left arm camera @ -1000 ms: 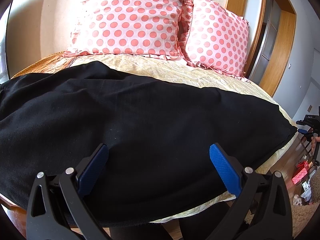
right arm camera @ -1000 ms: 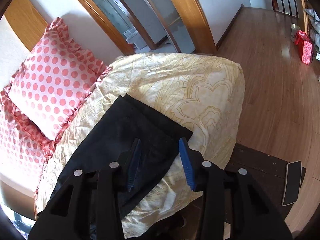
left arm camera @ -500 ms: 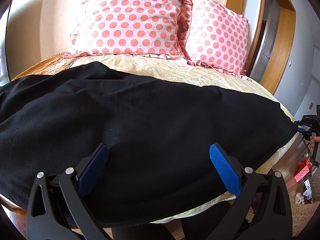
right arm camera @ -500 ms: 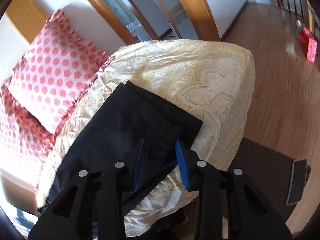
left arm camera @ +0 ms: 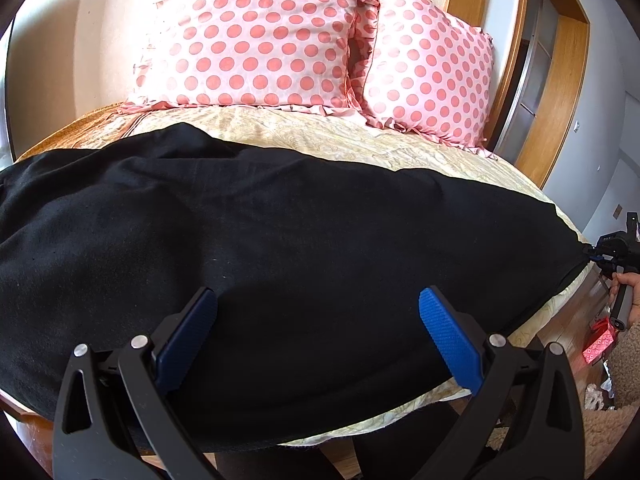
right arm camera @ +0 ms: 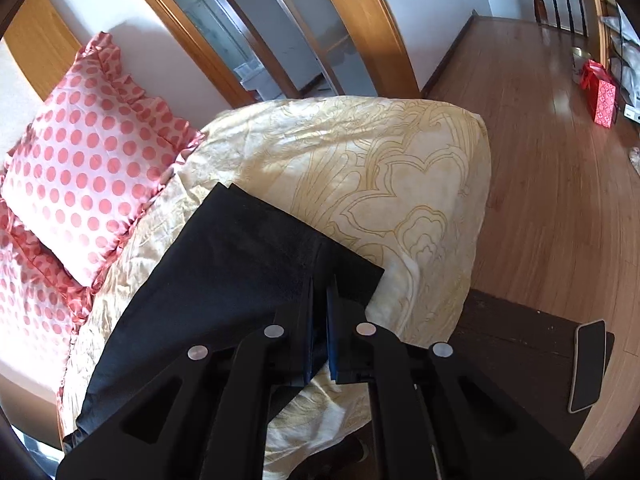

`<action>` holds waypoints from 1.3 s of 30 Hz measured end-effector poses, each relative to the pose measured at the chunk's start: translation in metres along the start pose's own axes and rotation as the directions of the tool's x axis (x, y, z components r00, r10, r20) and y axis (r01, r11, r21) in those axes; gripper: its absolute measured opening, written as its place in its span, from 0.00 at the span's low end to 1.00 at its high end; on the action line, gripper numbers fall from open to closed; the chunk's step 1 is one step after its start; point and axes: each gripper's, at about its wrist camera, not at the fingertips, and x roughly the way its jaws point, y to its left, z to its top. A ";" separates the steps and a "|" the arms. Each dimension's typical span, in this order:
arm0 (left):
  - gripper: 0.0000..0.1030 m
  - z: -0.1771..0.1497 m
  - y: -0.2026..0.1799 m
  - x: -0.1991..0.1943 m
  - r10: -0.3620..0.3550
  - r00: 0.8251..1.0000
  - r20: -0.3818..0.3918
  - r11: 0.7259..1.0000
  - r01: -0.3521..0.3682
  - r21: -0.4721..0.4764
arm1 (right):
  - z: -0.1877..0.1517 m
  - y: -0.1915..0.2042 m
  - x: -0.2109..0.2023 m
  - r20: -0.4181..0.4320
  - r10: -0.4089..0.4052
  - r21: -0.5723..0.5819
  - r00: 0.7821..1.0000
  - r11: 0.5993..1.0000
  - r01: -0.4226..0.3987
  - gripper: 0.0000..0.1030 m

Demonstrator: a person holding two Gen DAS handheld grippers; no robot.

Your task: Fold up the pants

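Note:
Black pants (left arm camera: 280,248) lie flat across the yellow bedspread (left arm camera: 320,136), waist end at the left and leg hems at the right. My left gripper (left arm camera: 318,312) is open wide and empty, hovering just above the middle of the pants. My right gripper (right arm camera: 320,292) is shut on the near edge of the pants (right arm camera: 224,264) close to the hem corner. The right gripper also shows in the left wrist view (left arm camera: 600,254), pinching the hem at the bed's right end.
Two pink polka-dot pillows (left arm camera: 260,36) lean against the headboard. A dark bench (right arm camera: 516,344) with a phone (right arm camera: 588,364) stands at the bed's foot. A red gift bag (right arm camera: 602,98) sits on the wooden floor. A wood-framed doorway (right arm camera: 280,40) lies beyond the bed.
My right gripper moved forward over the hem edge and closed from open to shut on the fabric. My left gripper stayed open and nearly still.

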 end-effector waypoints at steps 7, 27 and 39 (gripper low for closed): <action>0.98 0.000 -0.001 0.000 0.002 1.000 0.005 1.000 -0.002 0.002 | 0.012 0.001 -0.027 0.078 -0.060 -0.001 0.995 0.998 0.060 0.47; 0.98 0.000 -0.001 0.000 -0.003 1.000 0.005 1.000 0.003 0.002 | 0.003 -0.007 0.006 -0.010 0.080 0.069 0.997 0.994 -0.079 0.14; 0.98 0.001 0.005 -0.008 -0.034 0.999 0.017 0.998 0.034 -0.061 | -0.014 0.120 -0.047 -0.061 0.545 -0.162 0.836 0.821 -0.547 0.12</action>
